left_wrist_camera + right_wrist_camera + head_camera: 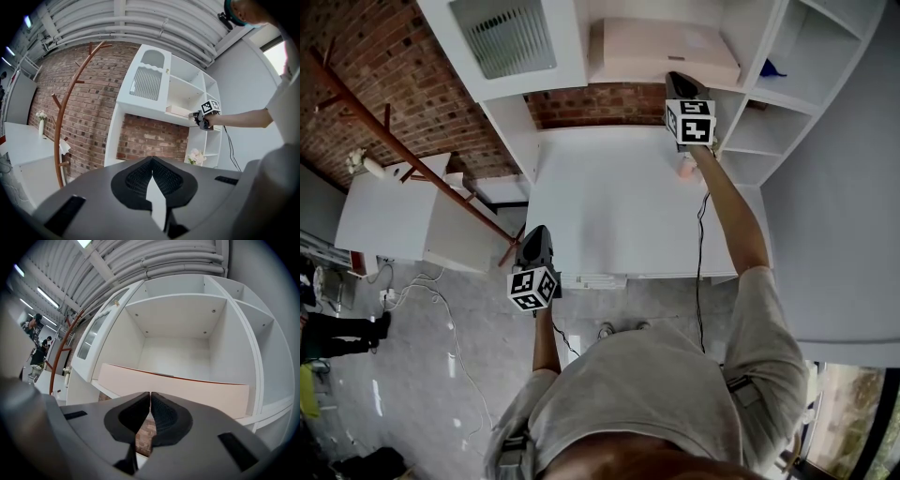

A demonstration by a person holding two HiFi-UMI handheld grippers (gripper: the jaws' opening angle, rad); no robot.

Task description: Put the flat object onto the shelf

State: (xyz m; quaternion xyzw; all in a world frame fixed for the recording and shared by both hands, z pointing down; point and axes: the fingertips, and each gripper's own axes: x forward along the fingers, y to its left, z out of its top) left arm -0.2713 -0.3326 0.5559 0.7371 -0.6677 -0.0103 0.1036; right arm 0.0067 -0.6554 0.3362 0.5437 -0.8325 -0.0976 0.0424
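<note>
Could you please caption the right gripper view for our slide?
Shut right claw facing the flat box on the white shelf.

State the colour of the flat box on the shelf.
Flat box: pale peach; right gripper view.

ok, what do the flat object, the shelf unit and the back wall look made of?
Flat object: matte pale pink board, maybe cardboard or painted wood; thin reddish top edge. Shelf unit: smooth white panels with small fastener dots, likely painted or laminated board. Back wall: rough red brick, mortar joints visible.
</note>
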